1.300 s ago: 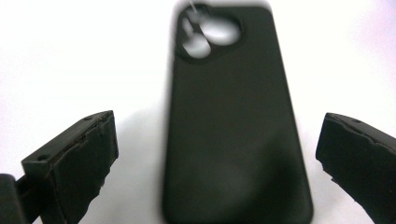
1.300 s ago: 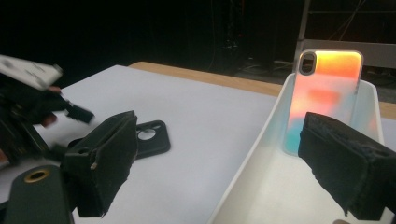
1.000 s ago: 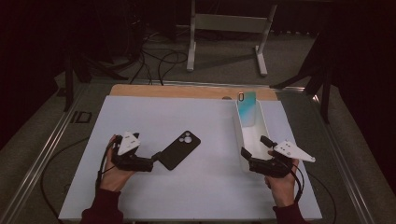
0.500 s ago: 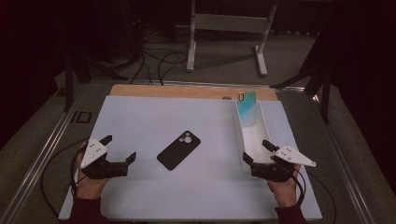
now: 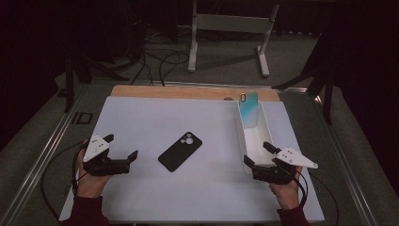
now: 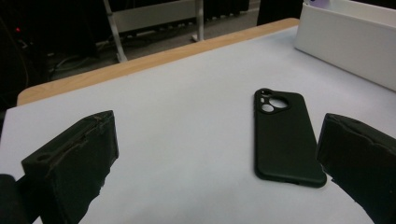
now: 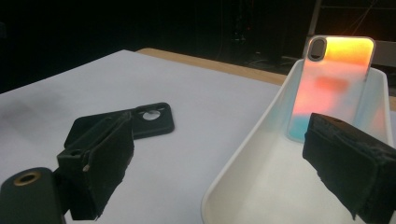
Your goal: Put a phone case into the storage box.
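My left hand-held gripper (image 5: 123, 147) sits over the near left part of the table (image 5: 141, 117), its jaws spread wide with nothing between them, well to the left of the black phone case (image 5: 180, 151). In the left gripper view that case (image 6: 284, 135) lies flat, camera cut-outs at its far end, and my right-side jaw covers a little of its near corner. My right hand-held gripper (image 5: 257, 155) is on the other side of the black phone case, jaws likewise apart and empty, straddling the near end of the white tray (image 5: 243, 136); from above I cannot tell whether the jaws touch its rim. My hands and the grey plates hide most of each gripper body in the high view. In the right gripper view the tray's (image 7: 243, 163) near end is cut off by the bottom edge, and my left-side jaw hides part of the black phone case (image 7: 149, 119). At the tray's far end, right of and beyond the black phone case, an iridescent phone case (image 5: 248, 107) leans upright against the end wall; it looks teal from above and orange to blue (image 7: 334, 79) from my right gripper, whose other jaw hides its lower right corner. Beyond the table, a metal stand (image 5: 229, 28) and cables (image 5: 160, 61) on the floor fade into darkness.
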Demonstrator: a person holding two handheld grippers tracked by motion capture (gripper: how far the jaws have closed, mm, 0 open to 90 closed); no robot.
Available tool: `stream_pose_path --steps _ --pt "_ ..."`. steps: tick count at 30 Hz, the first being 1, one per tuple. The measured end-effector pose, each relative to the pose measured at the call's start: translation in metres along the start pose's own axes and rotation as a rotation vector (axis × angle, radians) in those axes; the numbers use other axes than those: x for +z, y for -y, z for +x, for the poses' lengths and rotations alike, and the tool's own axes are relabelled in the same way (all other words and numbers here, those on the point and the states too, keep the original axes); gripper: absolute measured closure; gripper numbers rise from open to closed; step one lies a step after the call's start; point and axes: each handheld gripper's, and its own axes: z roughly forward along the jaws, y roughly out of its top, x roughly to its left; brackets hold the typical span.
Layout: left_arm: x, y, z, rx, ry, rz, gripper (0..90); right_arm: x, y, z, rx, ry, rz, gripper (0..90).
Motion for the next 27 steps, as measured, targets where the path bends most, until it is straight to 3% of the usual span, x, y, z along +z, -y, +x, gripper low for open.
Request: stream_pose_path --steps 3,7,8,9,13,20,27 --pt "0.007 -0.005 -0.003 0.016 0.013 0.034 0.0 0.000 -0.001 0.000 0.002 0.002 0.002 8.5" --pt "0.030 -0.017 -0.014 0.063 0.037 0.126 0.0 -0.001 -0.001 -0.002 0.006 0.005 0.003 8.5" --pt "0.030 -0.017 -0.014 0.063 0.037 0.126 0.0 -0.001 -0.001 -0.002 0.006 0.005 0.003 8.5" --pt "0.044 -0.021 -0.019 0.065 0.062 0.172 0.0 -0.001 -0.002 -0.002 0.006 0.004 0.003 8.5" --pt "0.067 -0.024 -0.028 0.089 0.094 0.241 0.0 -0.002 -0.002 -0.003 0.013 -0.002 0.007 8.5" --pt "0.110 -0.019 -0.044 0.117 0.125 0.375 0.0 -0.002 -0.002 -0.003 0.013 -0.002 0.011 8.5" --pt "0.137 -0.011 -0.056 0.132 0.174 0.450 0.0 -0.002 -0.001 -0.004 0.013 -0.002 0.013 8.5"
